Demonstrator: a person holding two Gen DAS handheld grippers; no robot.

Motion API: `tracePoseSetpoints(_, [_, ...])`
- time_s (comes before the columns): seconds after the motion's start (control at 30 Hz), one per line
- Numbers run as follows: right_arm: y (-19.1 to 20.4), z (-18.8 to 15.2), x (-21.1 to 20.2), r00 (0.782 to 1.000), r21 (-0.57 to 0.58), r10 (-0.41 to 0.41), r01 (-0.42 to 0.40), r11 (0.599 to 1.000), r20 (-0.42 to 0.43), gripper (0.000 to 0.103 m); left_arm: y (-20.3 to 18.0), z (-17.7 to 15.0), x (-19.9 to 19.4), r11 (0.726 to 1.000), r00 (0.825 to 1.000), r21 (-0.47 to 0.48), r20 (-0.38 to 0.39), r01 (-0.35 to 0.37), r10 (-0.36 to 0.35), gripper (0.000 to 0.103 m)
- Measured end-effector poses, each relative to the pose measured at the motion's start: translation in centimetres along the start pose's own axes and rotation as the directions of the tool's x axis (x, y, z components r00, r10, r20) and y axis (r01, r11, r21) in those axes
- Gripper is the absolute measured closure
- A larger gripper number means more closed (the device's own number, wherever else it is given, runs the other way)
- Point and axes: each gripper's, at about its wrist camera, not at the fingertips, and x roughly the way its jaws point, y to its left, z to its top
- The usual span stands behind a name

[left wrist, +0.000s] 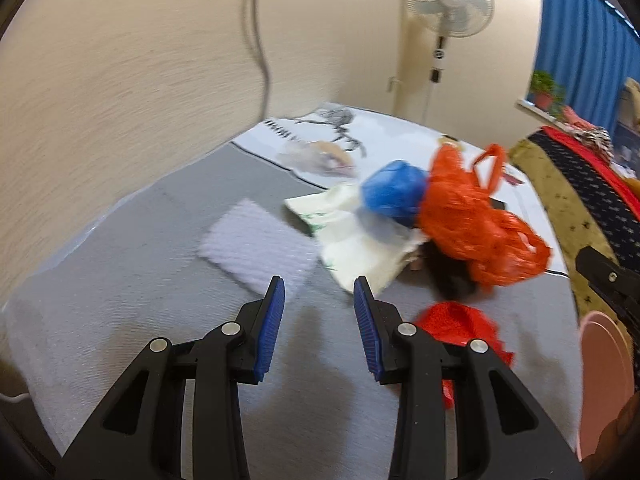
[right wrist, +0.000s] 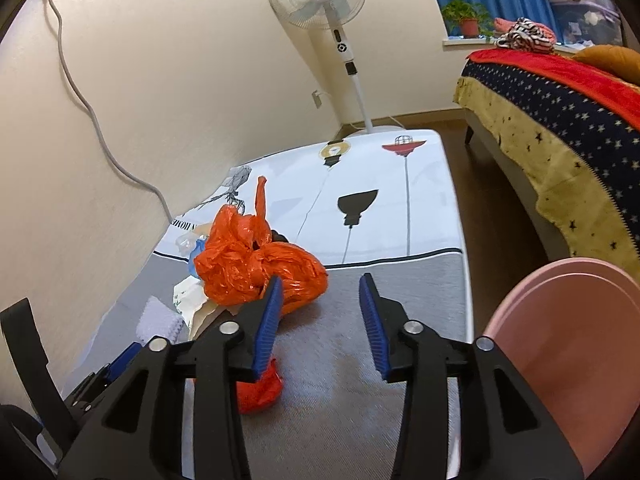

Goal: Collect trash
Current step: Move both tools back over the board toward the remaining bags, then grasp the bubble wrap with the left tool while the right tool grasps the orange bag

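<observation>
Trash lies on a grey and white table top (left wrist: pixel 132 280): an orange plastic bag (left wrist: pixel 476 220), a blue crumpled bag (left wrist: pixel 394 192), a white printed paper bag (left wrist: pixel 356 236), a white textured sheet (left wrist: pixel 256 244), a small red crumpled wrapper (left wrist: pixel 460 320) and a clear plastic wrapper (left wrist: pixel 316 156). My left gripper (left wrist: pixel 319 308) is open and empty, just short of the white sheet and paper bag. My right gripper (right wrist: pixel 320 304) is open and empty above the table; the orange bag (right wrist: pixel 256 264) is by its left finger and the red wrapper (right wrist: pixel 260 388) below it.
A pink bin (right wrist: pixel 568 352) stands at the table's right side and shows in the left wrist view (left wrist: pixel 604 384). A standing fan (right wrist: pixel 320 0) is beyond the table. A bed with a starred blanket (right wrist: pixel 560 120) is at the right. A grey cable (right wrist: pixel 92 116) hangs down the wall.
</observation>
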Motion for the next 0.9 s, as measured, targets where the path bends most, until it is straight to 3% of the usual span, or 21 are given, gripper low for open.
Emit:
tracePoseSetpoints(0.17, [-0.1,-0.2,1.9,0.999,0.018,0.019,-0.019,1.000,-0.028,0.051,1.1,0.5,1.2,0.998,0.999,-0.048,-0.026,-0.040,0.039,0.065])
tracePoseSetpoints(0.3, [-0.2,-0.2,3.1,0.999,0.028,0.028,-0.027,0.999,-0.043,0.050,1.7,0.9,2.2,0.996,0.997,-0.076,-0.060,-0.055,0.051,0.053])
tracePoseSetpoints(0.43, [0.0,-0.3,4.3,0.998,0.035,0.039,-0.037,0.999,-0.057,0.051,2.2,1.2,3.0,0.994,0.995,-0.094,-0.087,-0.056,0.048,0.053])
tracePoseSetpoints(0.57, [0.2,-0.1,5.1,0.996,0.034,0.057,-0.054,0.998,-0.068,0.064,2.8,1.4,3.9,0.991,0.992,-0.121,-0.122,-0.053,0.038,0.053])
tracePoseSetpoints(0.67, [0.5,-0.2,5.3,0.996,0.014,0.053,-0.052,0.999,-0.073,0.077,3.1,1.2,4.4,0.990,0.989,-0.138,-0.150,-0.036,0.015,0.064])
tracePoseSetpoints(0.73, [0.5,-0.2,5.5,0.995,0.010,0.051,-0.050,0.999,-0.081,0.092,3.1,1.2,4.5,0.990,0.988,-0.140,-0.153,-0.025,0.003,0.075])
tracePoseSetpoints(0.9, [0.8,-0.1,4.9,0.996,-0.006,0.057,-0.057,0.998,-0.071,0.097,3.1,1.1,4.1,0.991,0.990,-0.133,-0.142,-0.007,-0.012,0.088])
